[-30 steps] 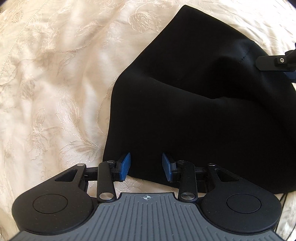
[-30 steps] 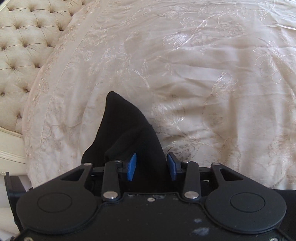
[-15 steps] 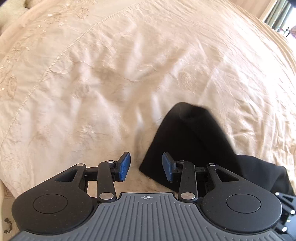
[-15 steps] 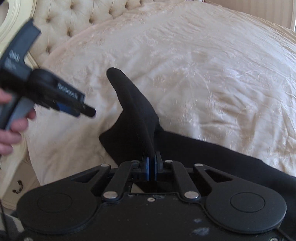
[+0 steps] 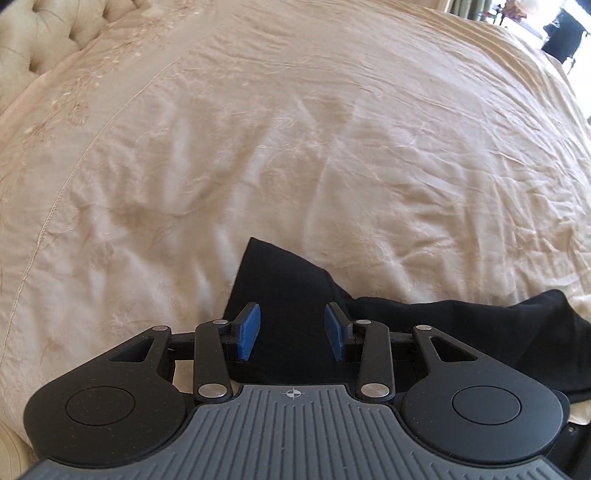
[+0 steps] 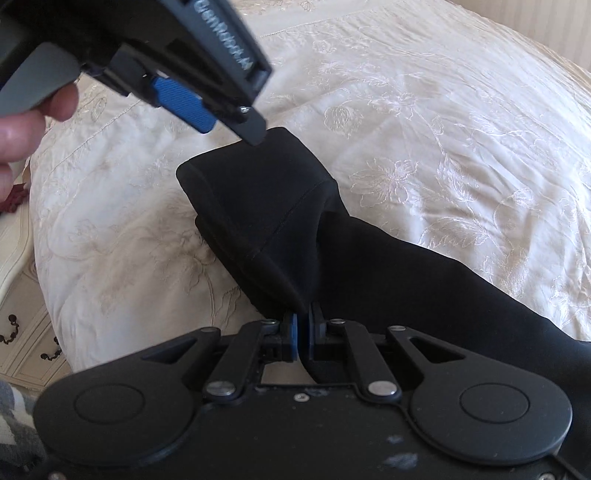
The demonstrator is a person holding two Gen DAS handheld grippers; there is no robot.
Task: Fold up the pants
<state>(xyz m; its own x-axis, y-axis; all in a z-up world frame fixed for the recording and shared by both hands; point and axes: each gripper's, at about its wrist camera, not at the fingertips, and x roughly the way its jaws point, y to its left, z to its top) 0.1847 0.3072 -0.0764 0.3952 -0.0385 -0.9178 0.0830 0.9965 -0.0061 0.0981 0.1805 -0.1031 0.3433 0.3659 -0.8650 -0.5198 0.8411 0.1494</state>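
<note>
right hand-held gripper (image 6: 303, 334) has its blue pads pressed together on a bunched fold of the black pants (image 6: 280, 221), pinching the cloth right at the fingertips so that the fabric rises from the pinch and fans out ahead into a rounded, hemmed end. the pants lie on a cream embroidered bedspread (image 6: 443, 129), with the rest of the dark cloth trailing off to the right and toward the lower edge of the right wrist view. left hand-held gripper (image 5: 291, 334) has its two blue pads spread wide apart with nothing between them touching either pad; it hovers just above a pointed corner of the pants (image 5: 284, 288), which shows in the gap between the fingers, while more black fabric stretches away to the right over the bedspread (image 5: 258, 147). in the right wrist view the left hand-held gripper (image 6: 221, 107) appears at the upper left, blurred, one black fingertip just at the top edge of the raised cloth, and the person's fingers (image 6: 26, 125) wrap its handle. a tufted headboard (image 5: 40, 33) sits at the far left of the bed, and a pale drawer unit (image 6: 26, 332) with dark handles stands beside the bed.
</note>
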